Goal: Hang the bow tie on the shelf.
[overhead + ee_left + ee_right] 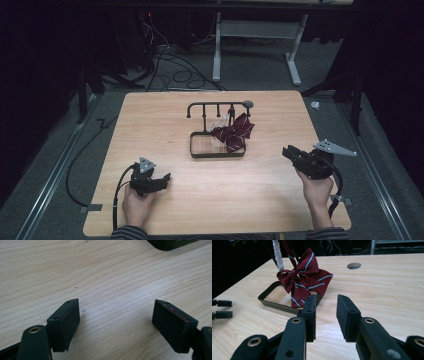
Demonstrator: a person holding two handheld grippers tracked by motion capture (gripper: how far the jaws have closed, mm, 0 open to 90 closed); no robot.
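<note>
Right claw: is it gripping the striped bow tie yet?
No, the right claw stands open and empty, short of the bow tie hanging on the rack.

The surface [210,200] is evenly lit from above while the room around it lies dark. In both gripper views the near jaws are soft and out of focus, and the wood grain is sharp.

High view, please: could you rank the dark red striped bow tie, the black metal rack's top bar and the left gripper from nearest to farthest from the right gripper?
1. Dark red striped bow tie, hanging over the tray's right side.
2. Black metal rack's top bar, behind the bow tie, toward the table's far edge.
3. Left gripper, open, across the table near its front left.
</note>
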